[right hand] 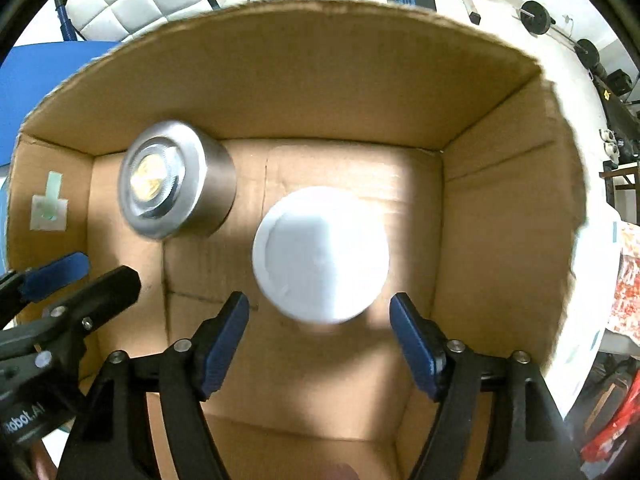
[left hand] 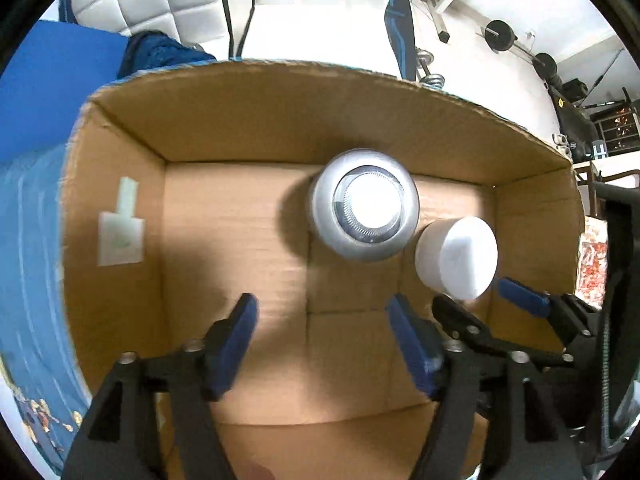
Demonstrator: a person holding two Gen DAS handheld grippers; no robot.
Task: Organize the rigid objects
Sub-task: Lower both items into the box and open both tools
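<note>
The left gripper [left hand: 322, 334] points down into the open brown cardboard box [left hand: 248, 120], its blue-padded jaws spread with nothing between them. Beyond its tips the round silver metal tin [left hand: 364, 210] stands on the box floor. Just beside it, the right gripper [right hand: 320, 338], jaws likewise parted and clear, hangs over the white plastic cylindrical jar [right hand: 320, 254], which lies ahead of its tips.
</note>
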